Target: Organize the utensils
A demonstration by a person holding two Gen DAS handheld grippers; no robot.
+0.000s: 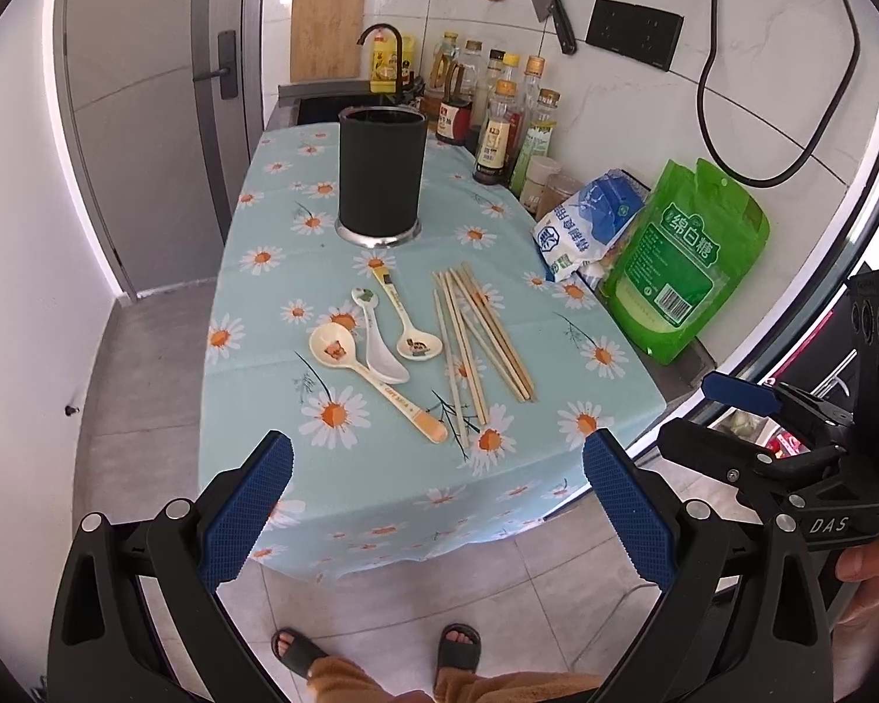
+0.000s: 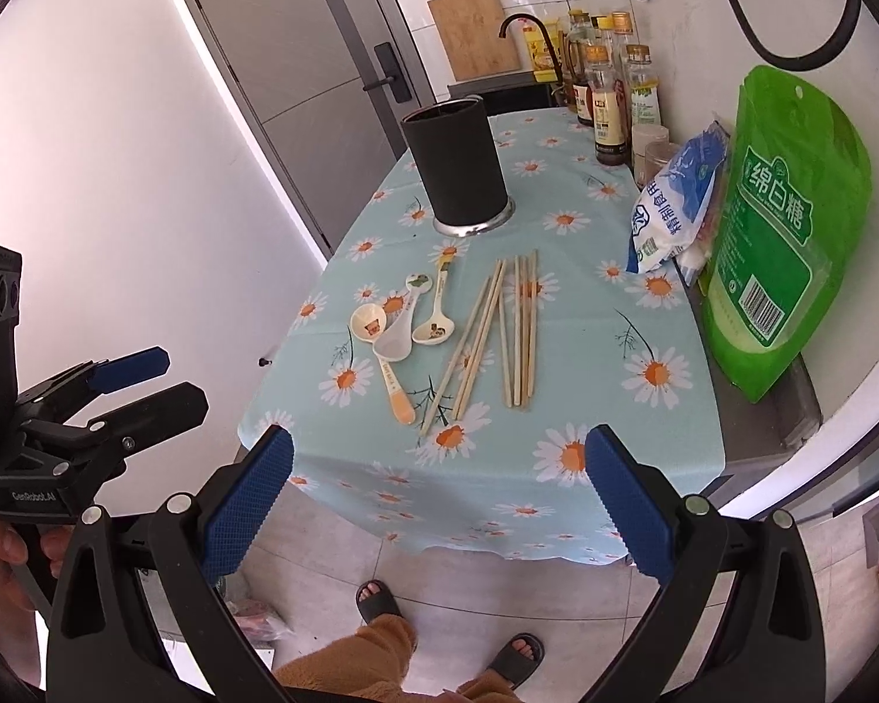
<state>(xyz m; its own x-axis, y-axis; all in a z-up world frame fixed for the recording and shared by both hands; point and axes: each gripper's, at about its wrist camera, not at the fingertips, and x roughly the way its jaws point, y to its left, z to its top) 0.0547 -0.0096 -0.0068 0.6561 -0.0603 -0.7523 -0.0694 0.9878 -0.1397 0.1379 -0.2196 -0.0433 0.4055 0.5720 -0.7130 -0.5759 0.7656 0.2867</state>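
A tall black utensil holder (image 1: 382, 173) (image 2: 456, 164) stands upright on the daisy tablecloth (image 1: 275, 304) (image 2: 592, 351). In front of it lie three cream spoons (image 1: 375, 351) (image 2: 401, 328) in a loose cluster, and to their right several wooden chopsticks (image 1: 480, 340) (image 2: 501, 334) are spread flat. My left gripper (image 1: 438, 463) hangs open above the counter's near edge, empty. My right gripper (image 2: 439, 457) is likewise open and empty, short of the chopsticks' near ends. Each gripper shows at the side of the other's view, held by a hand.
Sauce and oil bottles (image 1: 498, 111) (image 2: 606, 88) line the wall behind the holder. A blue-white bag (image 1: 586, 222) (image 2: 674, 205) and a green sugar bag (image 1: 685, 258) (image 2: 785, 234) lean at the counter's right. A sink and tap (image 1: 381, 58) sit behind. A person's sandalled feet (image 1: 375, 650) stand on the tiled floor.
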